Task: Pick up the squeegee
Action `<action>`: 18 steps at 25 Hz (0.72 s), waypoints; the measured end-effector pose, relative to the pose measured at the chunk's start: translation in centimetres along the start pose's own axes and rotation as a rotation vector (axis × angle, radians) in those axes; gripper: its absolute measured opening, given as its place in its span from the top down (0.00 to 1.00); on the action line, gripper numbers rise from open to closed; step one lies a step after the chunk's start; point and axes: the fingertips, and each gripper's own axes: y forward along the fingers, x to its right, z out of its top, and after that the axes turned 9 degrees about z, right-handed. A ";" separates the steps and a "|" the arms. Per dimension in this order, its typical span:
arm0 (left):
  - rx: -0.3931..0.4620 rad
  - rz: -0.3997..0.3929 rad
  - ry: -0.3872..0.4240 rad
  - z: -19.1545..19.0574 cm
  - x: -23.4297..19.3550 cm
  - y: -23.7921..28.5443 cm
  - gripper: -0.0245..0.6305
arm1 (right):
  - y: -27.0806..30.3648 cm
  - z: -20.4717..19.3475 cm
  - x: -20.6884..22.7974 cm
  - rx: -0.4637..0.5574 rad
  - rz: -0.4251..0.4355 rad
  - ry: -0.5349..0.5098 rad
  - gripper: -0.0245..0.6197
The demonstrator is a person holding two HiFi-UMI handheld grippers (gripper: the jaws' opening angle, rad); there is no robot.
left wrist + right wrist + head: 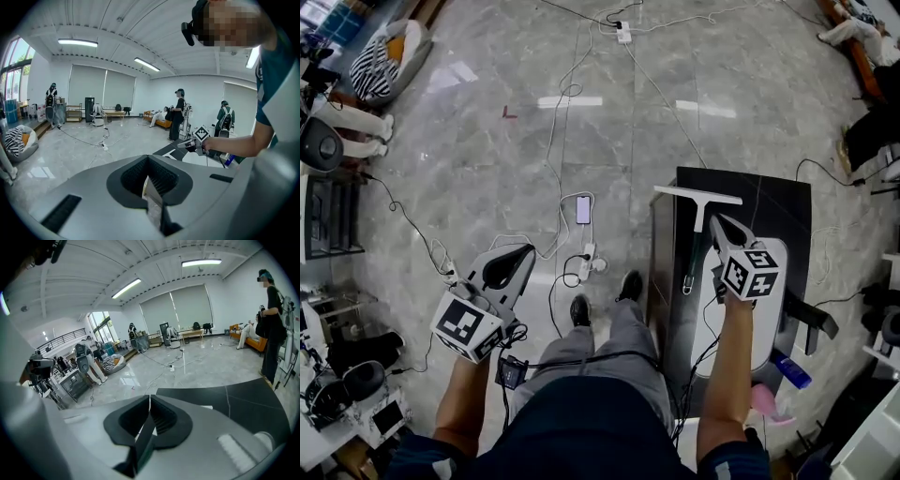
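A person standing at a black surface (778,202) holds the right gripper (714,219) just beside the squeegee (699,225). The squeegee lies flat near the surface's left edge, with its white blade at the far end and its handle running back toward the person. To pick it up cleanly, the right gripper would likely need to spread its fingers (164,420), straddle the handle partway along its length, then close squarely so the tool does not swing by the blade. For now those fingers are pressed together with nothing between them, tips pointing down at the surface close to the handle; whether they touch it cannot be made out. The left gripper (529,249) hangs out over the marble floor (487,159), well apart from the surface, its fingers (161,180) likewise closed on nothing.
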 end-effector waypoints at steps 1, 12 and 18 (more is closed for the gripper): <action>-0.005 -0.001 -0.003 -0.3 0.1 0.3 0.95 | 0.3 -0.3 0.2 -0.003 0.002 0.005 0.90; -0.035 -0.025 -0.005 -1.3 1.0 2.9 0.95 | 2.8 -2.8 2.9 -0.039 -0.019 0.055 0.78; -0.063 -0.031 -0.003 -2.0 1.3 4.1 0.95 | 4.2 -4.6 4.0 -0.064 -0.029 0.083 0.72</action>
